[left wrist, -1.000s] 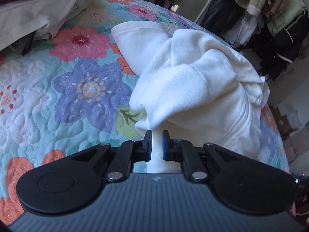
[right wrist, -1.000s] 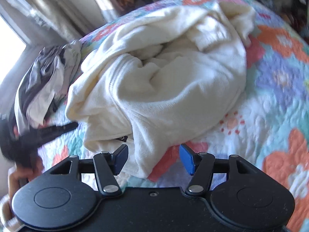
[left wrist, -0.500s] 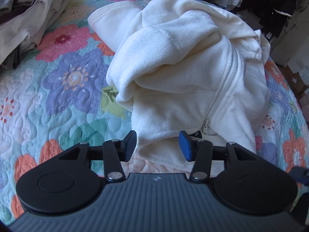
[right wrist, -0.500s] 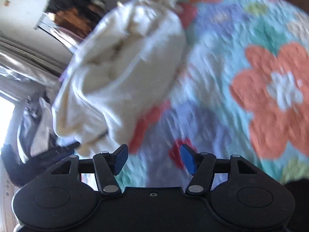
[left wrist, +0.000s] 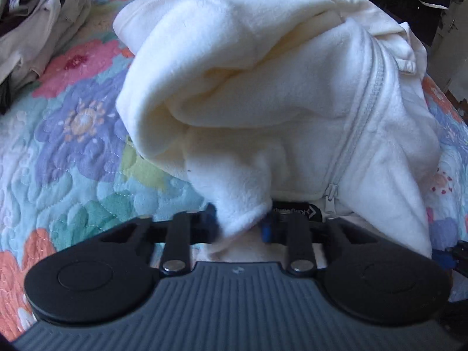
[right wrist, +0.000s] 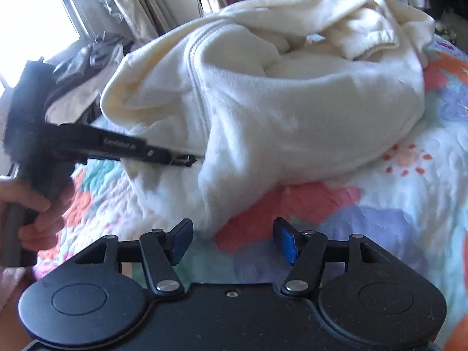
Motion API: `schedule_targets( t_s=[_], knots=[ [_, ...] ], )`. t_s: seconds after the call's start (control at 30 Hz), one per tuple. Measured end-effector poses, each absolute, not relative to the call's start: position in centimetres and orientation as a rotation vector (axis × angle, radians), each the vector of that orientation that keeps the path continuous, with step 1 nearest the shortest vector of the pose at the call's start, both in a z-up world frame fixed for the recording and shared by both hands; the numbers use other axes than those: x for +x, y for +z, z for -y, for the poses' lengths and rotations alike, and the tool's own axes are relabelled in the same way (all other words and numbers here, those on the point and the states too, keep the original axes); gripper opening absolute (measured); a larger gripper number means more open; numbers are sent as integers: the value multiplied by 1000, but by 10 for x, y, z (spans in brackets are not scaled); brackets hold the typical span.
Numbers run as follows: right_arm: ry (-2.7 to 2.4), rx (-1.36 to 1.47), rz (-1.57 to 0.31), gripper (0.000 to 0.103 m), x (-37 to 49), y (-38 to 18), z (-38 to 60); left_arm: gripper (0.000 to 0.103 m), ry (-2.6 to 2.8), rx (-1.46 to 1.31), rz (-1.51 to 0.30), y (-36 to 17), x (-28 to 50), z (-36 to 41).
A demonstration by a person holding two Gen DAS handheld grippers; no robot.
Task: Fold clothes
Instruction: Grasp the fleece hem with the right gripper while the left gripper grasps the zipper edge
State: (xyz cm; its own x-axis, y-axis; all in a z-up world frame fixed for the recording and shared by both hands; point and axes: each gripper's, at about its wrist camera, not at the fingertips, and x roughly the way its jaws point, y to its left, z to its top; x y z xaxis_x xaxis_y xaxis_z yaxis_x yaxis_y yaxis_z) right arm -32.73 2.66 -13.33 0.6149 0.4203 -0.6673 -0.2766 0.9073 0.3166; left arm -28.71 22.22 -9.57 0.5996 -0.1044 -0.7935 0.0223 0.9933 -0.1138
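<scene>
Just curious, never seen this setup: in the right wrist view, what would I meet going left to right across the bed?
Person's hand → black left hand-held gripper reaching into the hem → cream zip-up fleece jacket → bare floral quilt.

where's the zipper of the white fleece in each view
Left wrist: zipper runs diagonally down the right side of the fleece, its pull just above the left tool.
Right wrist: zipper curves down left of centre, ending by the left tool.
Shared landmark: the floral quilt.
</scene>
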Motion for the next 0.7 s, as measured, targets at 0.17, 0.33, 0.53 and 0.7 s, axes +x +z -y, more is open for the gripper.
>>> schedule_targets(
  t_s=[0.17,0.33,0.53,0.7],
  knots=[
    [382,238,-853,15,-295,-131,-25,10,-65,-135,-898,-81,-303,-227],
    [321,162,-681,12,-321,-64,1,9,-117,-198,-862,-32,-336,-214],
    [386,66,-639,12,-385,18,38,9,-203,-107,-751,46,-423,-172],
    [322,-35,-728,11,-403,-12,49,10,-231,-120,-900,8,-437,-150]
  ],
)
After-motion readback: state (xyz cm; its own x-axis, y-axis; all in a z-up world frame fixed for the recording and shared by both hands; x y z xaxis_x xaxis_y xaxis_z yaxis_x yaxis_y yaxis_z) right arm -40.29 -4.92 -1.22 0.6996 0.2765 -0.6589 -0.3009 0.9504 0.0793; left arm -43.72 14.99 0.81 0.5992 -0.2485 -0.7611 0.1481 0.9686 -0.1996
